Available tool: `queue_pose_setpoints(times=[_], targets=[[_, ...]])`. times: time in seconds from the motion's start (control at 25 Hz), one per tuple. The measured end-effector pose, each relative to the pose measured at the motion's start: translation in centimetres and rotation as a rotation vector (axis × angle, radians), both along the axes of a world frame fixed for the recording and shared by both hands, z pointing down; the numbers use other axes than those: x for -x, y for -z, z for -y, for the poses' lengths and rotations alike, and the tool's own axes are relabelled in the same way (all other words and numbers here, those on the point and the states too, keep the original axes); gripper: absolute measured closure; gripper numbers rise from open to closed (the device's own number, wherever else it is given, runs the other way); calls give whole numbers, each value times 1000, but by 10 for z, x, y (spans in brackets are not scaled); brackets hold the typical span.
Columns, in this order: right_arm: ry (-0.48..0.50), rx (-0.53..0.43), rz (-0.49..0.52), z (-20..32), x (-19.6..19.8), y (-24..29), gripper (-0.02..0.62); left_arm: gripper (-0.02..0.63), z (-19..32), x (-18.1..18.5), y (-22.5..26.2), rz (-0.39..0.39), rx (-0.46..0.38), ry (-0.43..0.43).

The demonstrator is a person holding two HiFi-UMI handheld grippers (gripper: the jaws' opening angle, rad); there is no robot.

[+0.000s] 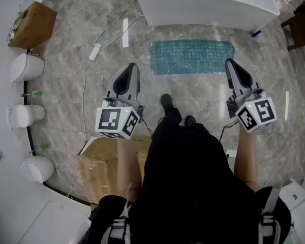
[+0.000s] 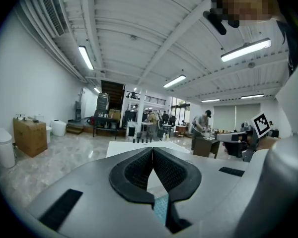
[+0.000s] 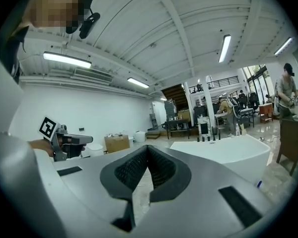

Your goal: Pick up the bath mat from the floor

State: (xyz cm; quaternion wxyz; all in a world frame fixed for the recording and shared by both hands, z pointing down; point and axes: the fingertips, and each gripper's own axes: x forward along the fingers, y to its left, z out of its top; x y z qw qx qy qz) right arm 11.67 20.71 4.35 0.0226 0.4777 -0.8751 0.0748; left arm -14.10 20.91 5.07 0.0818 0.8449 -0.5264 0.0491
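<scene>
Left gripper (image 1: 131, 67), right gripper (image 1: 230, 64) — jaws closed, empty — bath mat (image 1: 192, 57) flat, long axis left-right

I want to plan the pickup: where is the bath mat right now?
In the head view, the teal bath mat lies flat on the floor just in front of the white bathtub, upper middle, slightly right of centre.
</scene>
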Motion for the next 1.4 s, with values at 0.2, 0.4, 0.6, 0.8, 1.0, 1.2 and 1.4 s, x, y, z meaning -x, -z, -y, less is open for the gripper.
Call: queue_pose_setpoints(times=[0.2,0.4,0.6,0.8,1.0,1.2,1.4], targets=[[-13,-21,-11,39,35,3,583,593,46,32,-2,17,-26,3],[-29,-3,-22,63,57,0,583,594,80,52,-7,16,-16,-22],[-29,30,-34,77,71,-13,583,592,99,60,-25,48,12,-31],[-37,44,-32,92,76,-12,583,592,109,58,-32,55,51,-71],[-4,57,-29,123,73,-19,583,592,133,48,-40,45,75,-55],[20,39,-7,163,56,-14,583,580,162,30,-42,44,98,-38],[58,24,21,211,27,-7,583,580,199,3,-28,60,73,8]])
